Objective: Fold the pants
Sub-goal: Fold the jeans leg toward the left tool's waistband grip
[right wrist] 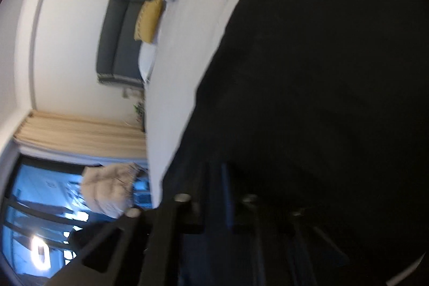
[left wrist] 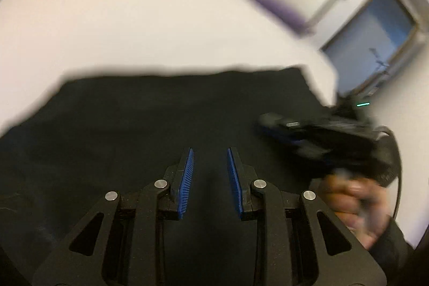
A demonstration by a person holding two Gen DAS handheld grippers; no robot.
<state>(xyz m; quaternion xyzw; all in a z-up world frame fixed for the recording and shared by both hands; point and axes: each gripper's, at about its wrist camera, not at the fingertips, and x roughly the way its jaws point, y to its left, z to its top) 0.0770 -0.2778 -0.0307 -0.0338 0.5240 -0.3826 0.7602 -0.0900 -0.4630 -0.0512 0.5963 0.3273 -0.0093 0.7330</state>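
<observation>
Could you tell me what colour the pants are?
Black pants, clearest in the left wrist view.

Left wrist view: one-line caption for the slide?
Open left gripper over black pants on a white bed; blurred right gripper alongside.

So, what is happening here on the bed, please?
A person is folding black pants spread on a white bed, with a handheld gripper in each hand. The left gripper is open above the cloth and holds nothing. The right gripper, held in the person's right hand, is over the right part of the pants; it is blurred, so whether it is open or shut cannot be told.
</observation>
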